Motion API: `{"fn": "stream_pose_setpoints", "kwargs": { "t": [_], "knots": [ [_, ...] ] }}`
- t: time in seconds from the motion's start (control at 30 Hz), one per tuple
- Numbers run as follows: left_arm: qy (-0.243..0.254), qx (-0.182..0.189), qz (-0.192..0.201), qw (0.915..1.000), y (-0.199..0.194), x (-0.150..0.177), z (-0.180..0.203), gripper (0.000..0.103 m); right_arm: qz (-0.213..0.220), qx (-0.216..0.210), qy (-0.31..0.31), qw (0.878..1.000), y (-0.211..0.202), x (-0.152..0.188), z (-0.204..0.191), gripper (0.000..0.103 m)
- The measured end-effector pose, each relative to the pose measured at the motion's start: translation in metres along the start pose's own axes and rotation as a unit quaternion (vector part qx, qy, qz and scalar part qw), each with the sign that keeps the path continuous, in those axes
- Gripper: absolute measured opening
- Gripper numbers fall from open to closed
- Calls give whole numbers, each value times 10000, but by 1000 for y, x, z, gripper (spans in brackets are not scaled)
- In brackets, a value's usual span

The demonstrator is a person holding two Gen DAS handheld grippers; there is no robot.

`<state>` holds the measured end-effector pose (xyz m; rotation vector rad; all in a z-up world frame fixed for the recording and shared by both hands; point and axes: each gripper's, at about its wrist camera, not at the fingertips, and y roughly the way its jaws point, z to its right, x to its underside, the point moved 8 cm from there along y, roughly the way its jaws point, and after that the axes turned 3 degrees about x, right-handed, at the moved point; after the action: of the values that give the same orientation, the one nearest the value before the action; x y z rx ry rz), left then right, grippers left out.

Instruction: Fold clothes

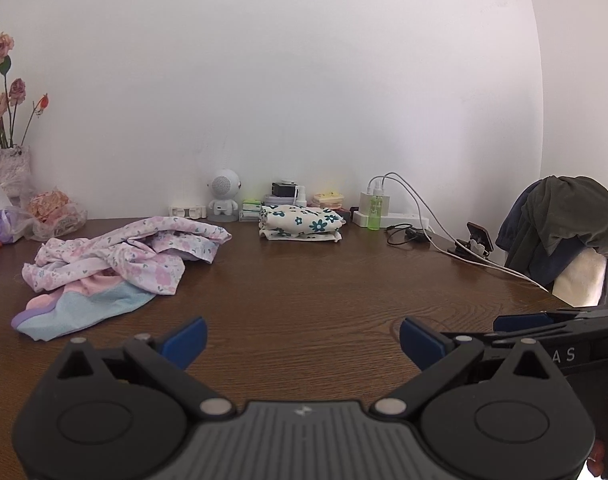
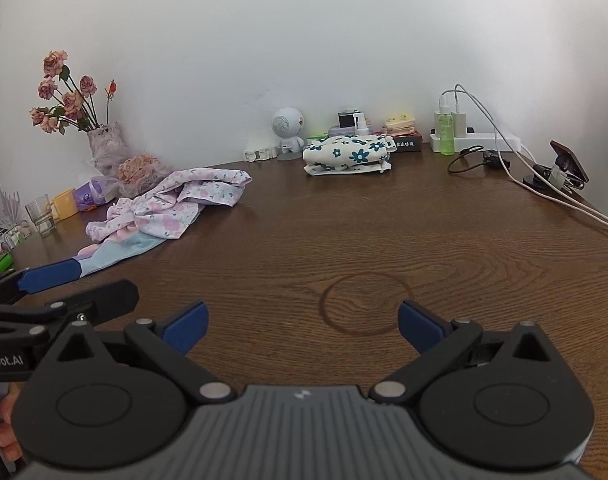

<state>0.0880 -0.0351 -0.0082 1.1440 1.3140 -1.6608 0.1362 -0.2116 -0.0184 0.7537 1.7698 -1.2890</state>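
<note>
- One brown wood-grain surface point(image 2: 344, 232) carries everything and runs back to a white wall point(image 1: 304, 80)
- Two grippers hover low over its bare near part: the left gripper point(image 1: 303, 338) has its jaws spread wide with nothing between the blue pads, and the right gripper point(image 2: 303, 322) is likewise wide apart and holding nothing
- Each gripper shows at the edge of the other's view, just beside it
- Dark clothes point(image 1: 564, 228) hang over a chair back at the far right of the left wrist view
- Unfolded, a crumpled pink floral garment point(image 1: 136, 252) lies on the left half of the surface, resting partly on a pale blue and pink cloth point(image 1: 84, 308)
- Folded, a cream garment with teal flowers point(image 1: 302, 224) sits as a neat stack near the wall, well apart from the crumpled heap
- Dried roses stand in a vase point(image 2: 104, 144) at the far left
- White power strip point(image 2: 484, 142) with chargers and trailing cables lies at the back right, a green bottle point(image 2: 447, 134) in front of it
- Small white round-headed figure point(image 1: 224, 196) stands by the wall, between the two garments
- Phone on a stand point(image 2: 568, 164) sits near the right edge
</note>
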Motion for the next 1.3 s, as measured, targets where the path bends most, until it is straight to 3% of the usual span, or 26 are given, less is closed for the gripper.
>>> {"fn": "stream_pose_setpoints", "kwargs": {
  "t": [0.3, 1.3],
  "knots": [
    [-110, -340, 269, 9990, -20, 7, -7, 103, 2, 52, 52, 10000, -19, 16, -8, 103],
    [-337, -219, 78, 9992, -18, 15, -11, 103, 75, 97, -48, 9999, -21, 19, -12, 103]
  ]
}}
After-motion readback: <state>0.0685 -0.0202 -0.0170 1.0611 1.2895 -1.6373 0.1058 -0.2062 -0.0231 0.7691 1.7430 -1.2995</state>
